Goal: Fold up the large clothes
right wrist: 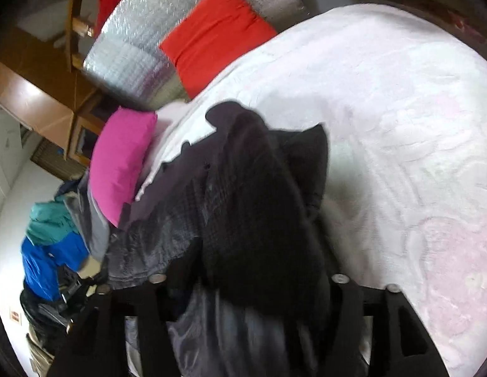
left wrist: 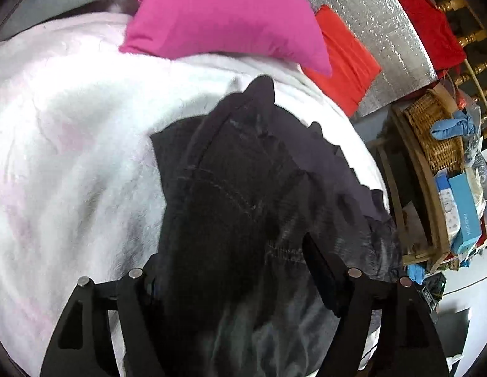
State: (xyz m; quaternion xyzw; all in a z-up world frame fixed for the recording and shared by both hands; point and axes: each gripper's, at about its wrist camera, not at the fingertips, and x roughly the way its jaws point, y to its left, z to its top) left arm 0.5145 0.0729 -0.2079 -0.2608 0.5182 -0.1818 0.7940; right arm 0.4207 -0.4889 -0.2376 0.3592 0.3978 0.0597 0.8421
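While it lies bunched on the white bed blanket [left wrist: 70,144], the dark garment [left wrist: 237,194] runs lengthwise away from both my tongs: left tongs [left wrist: 230,270] and right tongs [right wrist: 243,282] part-open, cloth between; grip uncertain. Beyond: pink pillow [left wrist: 224,15], red pillow [right wrist: 212,31].

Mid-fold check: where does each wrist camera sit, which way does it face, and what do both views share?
Left wrist: on the left gripper, angled down at the dark garment on the pale blanket; only its fingers show.
Right wrist: on the right gripper, angled down at the same garment.
Shared: garment, blanket, pink pillow, red pillow.
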